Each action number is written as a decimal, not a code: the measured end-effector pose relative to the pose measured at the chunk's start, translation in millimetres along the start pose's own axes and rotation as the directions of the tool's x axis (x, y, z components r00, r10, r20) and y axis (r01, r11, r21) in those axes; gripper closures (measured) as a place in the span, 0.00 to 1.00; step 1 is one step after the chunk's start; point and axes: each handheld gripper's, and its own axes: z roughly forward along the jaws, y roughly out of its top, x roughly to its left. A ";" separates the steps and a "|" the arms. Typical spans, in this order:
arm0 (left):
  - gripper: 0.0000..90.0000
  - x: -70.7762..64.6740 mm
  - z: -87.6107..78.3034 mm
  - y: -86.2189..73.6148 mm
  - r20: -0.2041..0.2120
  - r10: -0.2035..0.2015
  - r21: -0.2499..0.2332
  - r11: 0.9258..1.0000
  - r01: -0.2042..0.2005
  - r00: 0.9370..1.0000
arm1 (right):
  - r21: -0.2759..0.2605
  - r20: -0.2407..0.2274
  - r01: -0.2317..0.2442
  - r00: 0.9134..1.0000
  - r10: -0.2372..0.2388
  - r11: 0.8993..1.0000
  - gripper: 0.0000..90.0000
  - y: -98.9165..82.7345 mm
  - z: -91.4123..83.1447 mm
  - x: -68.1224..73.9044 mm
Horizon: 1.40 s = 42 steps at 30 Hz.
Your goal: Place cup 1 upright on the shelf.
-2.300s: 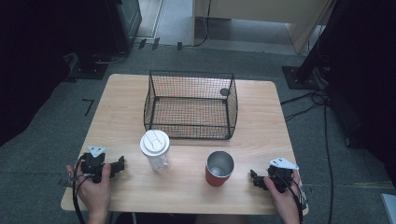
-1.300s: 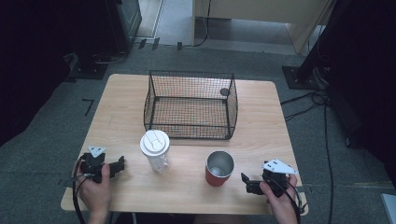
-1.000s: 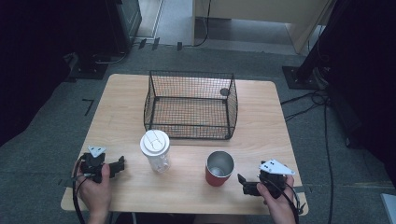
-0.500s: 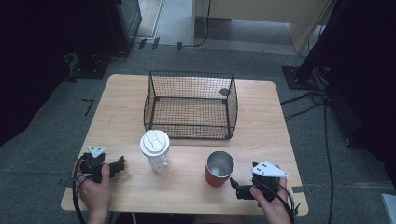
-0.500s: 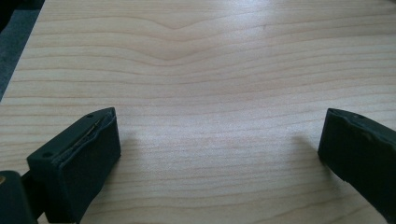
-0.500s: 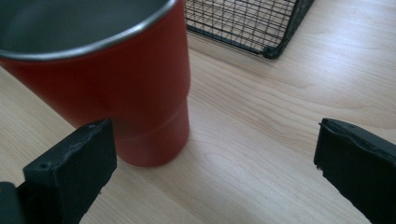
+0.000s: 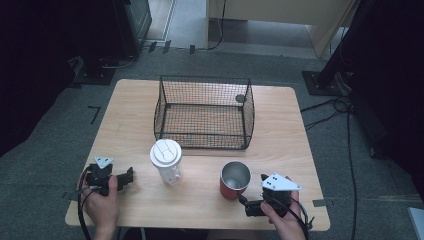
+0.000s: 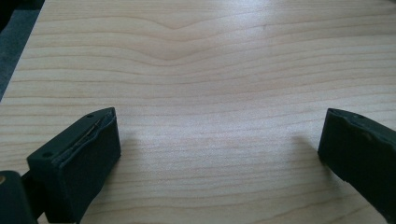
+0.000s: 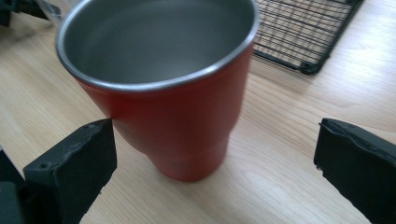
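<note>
Left hand-held gripper (image 7: 119, 179) rests at near-left counter (image 7: 130, 107) edge, jaws spread, nothing between them. Lidded clear cup (image 7: 167, 161) stands right of it. Red cup (image 7: 235, 180) upright near-centre, just left of right hand-held gripper (image 7: 251, 205), the nearer one; jaws spread wide, aimed at cup, not touching. Wire basket (image 7: 204, 112) beyond.
</note>
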 end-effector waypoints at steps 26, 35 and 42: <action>0.00 -0.1 0.0 0.0 0.000 -0.002 0.000 1.000 0.002 1.000 | -0.024 -0.020 -0.012 1.000 0.012 1.000 0.00 30.7 31.2 25.8; 0.00 -0.1 0.0 0.0 0.000 -0.001 0.000 1.000 0.001 1.000 | -0.036 0.033 -0.047 0.998 0.048 0.998 0.04 34.8 37.5 30.2; 0.00 -0.1 0.0 0.0 0.001 -0.001 0.000 1.000 0.001 1.000 | -0.043 0.062 -0.041 0.997 0.044 0.998 0.06 35.8 40.6 33.8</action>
